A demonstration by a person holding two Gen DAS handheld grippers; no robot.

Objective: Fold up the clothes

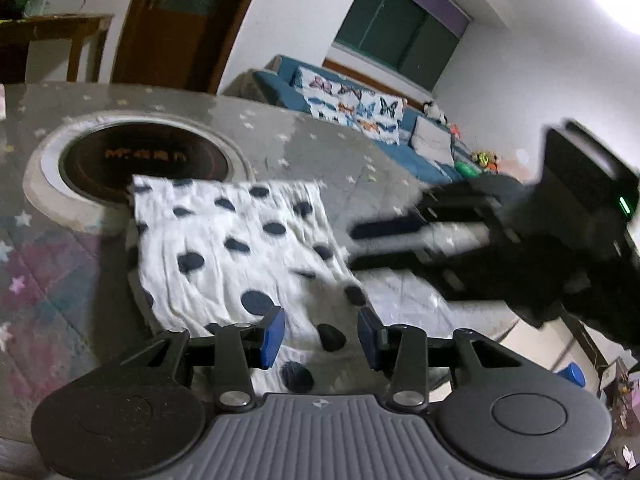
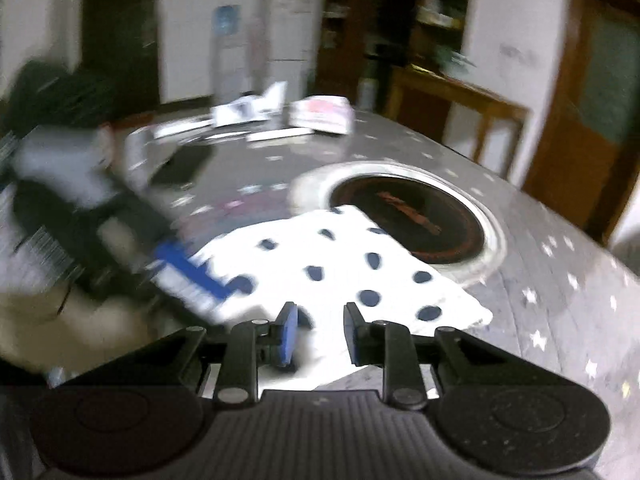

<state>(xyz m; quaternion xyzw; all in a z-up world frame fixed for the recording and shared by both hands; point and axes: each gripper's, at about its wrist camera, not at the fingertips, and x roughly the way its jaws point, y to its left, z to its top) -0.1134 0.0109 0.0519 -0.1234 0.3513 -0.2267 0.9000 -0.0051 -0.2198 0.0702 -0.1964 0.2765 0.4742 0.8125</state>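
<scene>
Hand-held gripper, left (image 1: 321, 334), spread over spotted cloth (image 1: 240, 248), right (image 2: 317, 332) spread, empty.

Ahead of the left gripper (image 1: 322, 334), whose fingers are matt black plastic with blue pads, lies a crinkled white cloth with dark spots (image 1: 240, 248), soft and matt. Beneath it the table cover (image 1: 312, 140) is grey quilted fabric printed with pale stars, and beyond the cloth sits a round cooktop (image 1: 144, 160) with a glossy dark face and a smooth pale rim. Farther behind stands a brown wooden door (image 1: 180, 20) with a slight sheen.
</scene>
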